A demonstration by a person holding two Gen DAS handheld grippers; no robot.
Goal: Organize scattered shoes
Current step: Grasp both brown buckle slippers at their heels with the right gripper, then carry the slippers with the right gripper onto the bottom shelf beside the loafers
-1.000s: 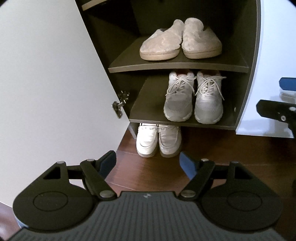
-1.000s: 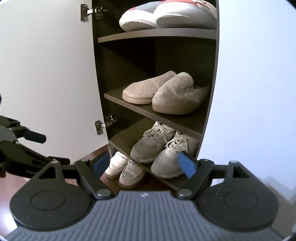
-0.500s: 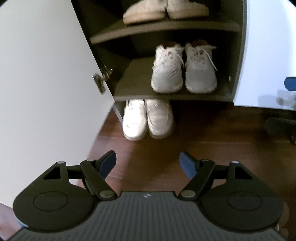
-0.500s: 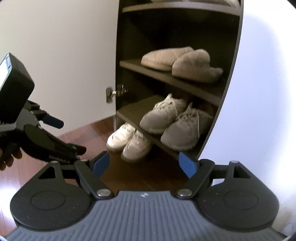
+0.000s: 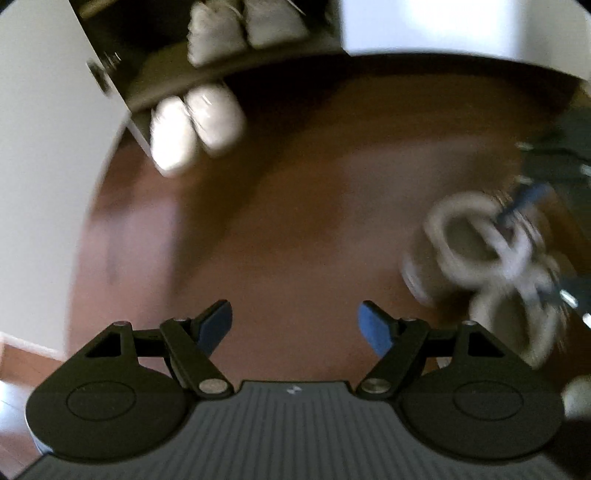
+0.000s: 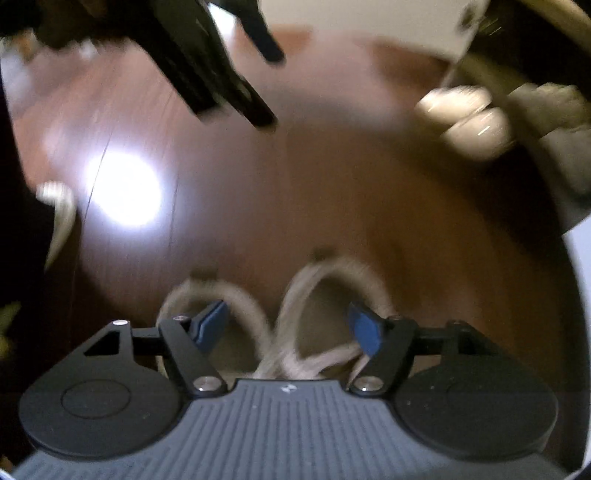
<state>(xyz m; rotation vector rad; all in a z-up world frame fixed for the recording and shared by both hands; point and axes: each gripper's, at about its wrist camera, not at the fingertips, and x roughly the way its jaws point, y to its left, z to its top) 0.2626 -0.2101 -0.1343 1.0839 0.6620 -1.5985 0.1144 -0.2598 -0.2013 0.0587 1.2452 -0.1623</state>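
- Left gripper: jaws apart, nothing between, over bare floor.
- Right gripper: jaws closing, over the pale shoe pair on the floor; pads not yet pressing.
- White pair sits by the cabinet base.

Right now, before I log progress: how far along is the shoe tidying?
Done: grey sneakers shelved, white shoes tucked beneath the cabinet. In hand: right claw closing over a loose pair on the floor, not yet gripping. Left claw is empty.
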